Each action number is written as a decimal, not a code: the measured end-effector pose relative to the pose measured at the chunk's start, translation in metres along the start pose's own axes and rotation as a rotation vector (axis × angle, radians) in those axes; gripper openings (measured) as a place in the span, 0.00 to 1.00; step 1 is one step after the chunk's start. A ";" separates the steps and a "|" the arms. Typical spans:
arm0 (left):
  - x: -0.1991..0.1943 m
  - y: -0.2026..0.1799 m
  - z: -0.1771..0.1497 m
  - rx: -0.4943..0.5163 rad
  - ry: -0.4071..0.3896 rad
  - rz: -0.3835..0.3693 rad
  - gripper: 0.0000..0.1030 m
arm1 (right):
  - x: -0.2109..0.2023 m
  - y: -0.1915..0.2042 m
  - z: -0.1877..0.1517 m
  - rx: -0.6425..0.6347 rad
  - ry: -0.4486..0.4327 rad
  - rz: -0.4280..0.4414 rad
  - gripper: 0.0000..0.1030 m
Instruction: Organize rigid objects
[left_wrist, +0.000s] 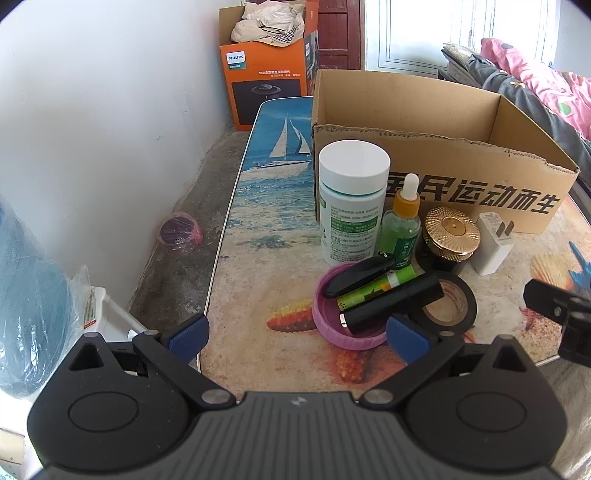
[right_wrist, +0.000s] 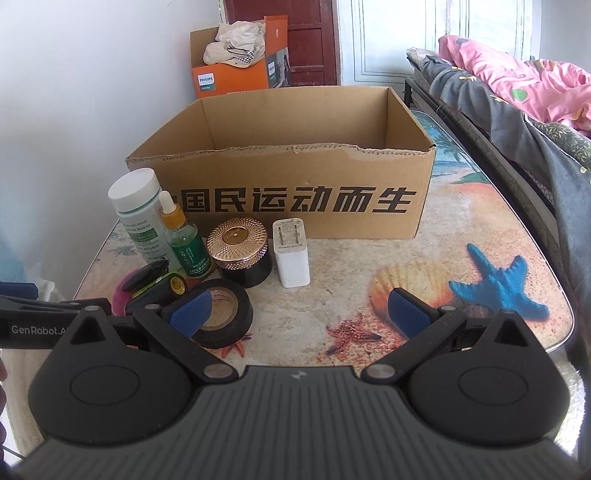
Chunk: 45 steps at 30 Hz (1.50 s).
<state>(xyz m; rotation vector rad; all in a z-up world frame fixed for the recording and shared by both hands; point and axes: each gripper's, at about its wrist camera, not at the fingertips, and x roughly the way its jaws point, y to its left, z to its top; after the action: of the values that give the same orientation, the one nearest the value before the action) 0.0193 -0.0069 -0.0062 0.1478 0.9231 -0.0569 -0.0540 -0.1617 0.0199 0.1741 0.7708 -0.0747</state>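
An open cardboard box (left_wrist: 461, 177) (right_wrist: 295, 177) stands at the back of the table. In front of it are a white-capped bottle (left_wrist: 351, 199) (right_wrist: 138, 214), a green dropper bottle (left_wrist: 400, 221) (right_wrist: 184, 240), a gold-lidded jar (left_wrist: 451, 230) (right_wrist: 238, 247), a white charger (left_wrist: 493, 243) (right_wrist: 291, 254), a black tape roll (left_wrist: 448, 302) (right_wrist: 221, 314) and a pink lid (left_wrist: 347, 332) holding a black fob, a green tube and a black tube (left_wrist: 391, 302). My left gripper (left_wrist: 295, 336) is open, just before the pink lid. My right gripper (right_wrist: 299, 314) is open, beside the tape roll.
An orange Philips box (left_wrist: 266, 74) (right_wrist: 236, 59) sits on the floor behind the table. A bed with pink bedding (right_wrist: 517, 85) runs along the right. A wall and plastic bags (left_wrist: 33, 314) are on the left. The table's left edge (left_wrist: 221, 251) is near.
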 end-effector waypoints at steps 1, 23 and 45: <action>0.000 0.000 0.000 0.011 -0.004 -0.007 1.00 | 0.000 -0.002 0.000 0.016 -0.011 0.025 0.99; 0.007 -0.007 -0.008 0.281 -0.160 -0.309 0.73 | 0.054 0.007 0.006 0.244 0.032 0.460 0.64; 0.028 -0.024 -0.012 0.383 -0.121 -0.292 0.36 | 0.071 0.021 0.002 0.266 0.122 0.594 0.22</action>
<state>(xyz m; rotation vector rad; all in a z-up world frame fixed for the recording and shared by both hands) 0.0239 -0.0279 -0.0378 0.3597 0.7995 -0.5103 0.0004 -0.1421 -0.0258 0.6582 0.8019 0.4014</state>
